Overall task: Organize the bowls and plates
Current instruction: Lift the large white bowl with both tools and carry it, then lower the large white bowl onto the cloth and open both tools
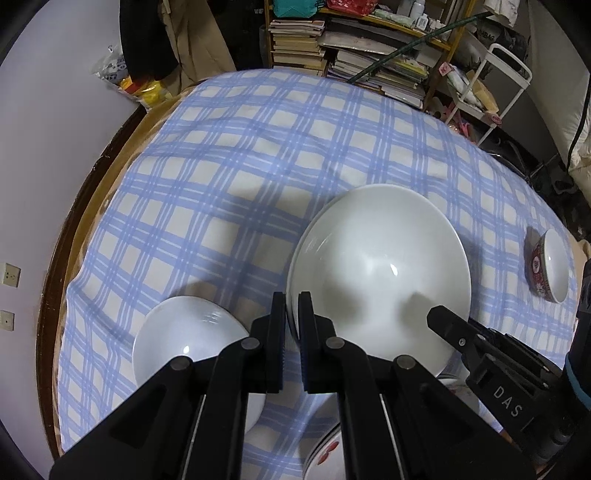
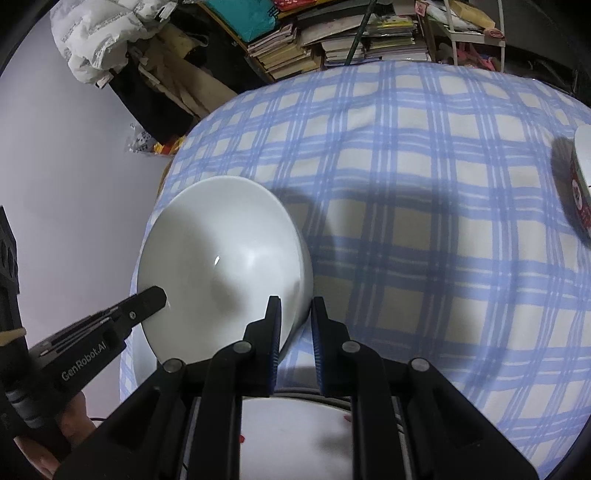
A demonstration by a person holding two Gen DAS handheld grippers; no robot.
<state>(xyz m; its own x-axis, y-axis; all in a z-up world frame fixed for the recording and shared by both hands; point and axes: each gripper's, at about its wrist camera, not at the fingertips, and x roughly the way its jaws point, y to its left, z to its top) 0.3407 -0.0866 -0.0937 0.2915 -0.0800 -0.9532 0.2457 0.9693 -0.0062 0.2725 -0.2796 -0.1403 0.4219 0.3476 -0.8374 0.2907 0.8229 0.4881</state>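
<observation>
A large white bowl (image 1: pixel 376 266) is held tilted above the blue checked tablecloth (image 1: pixel 229 173). My left gripper (image 1: pixel 291 306) is shut on its left rim. My right gripper (image 2: pixel 295 310) is shut on its right rim, and the bowl (image 2: pixel 221 266) fills the left of the right wrist view. A smaller white bowl (image 1: pixel 184 332) sits on the cloth to the left. A red-patterned bowl (image 1: pixel 550 266) lies at the far right, also at the edge of the right wrist view (image 2: pixel 581 188). A white plate with red marks (image 2: pixel 295 435) lies below the grippers.
The round table has a wooden rim (image 1: pixel 74 229) next to a pale wall. Shelves stacked with books (image 1: pixel 369 55) and a white cart (image 1: pixel 491 85) stand behind the table. A white padded jacket (image 2: pixel 96 33) hangs at the back left.
</observation>
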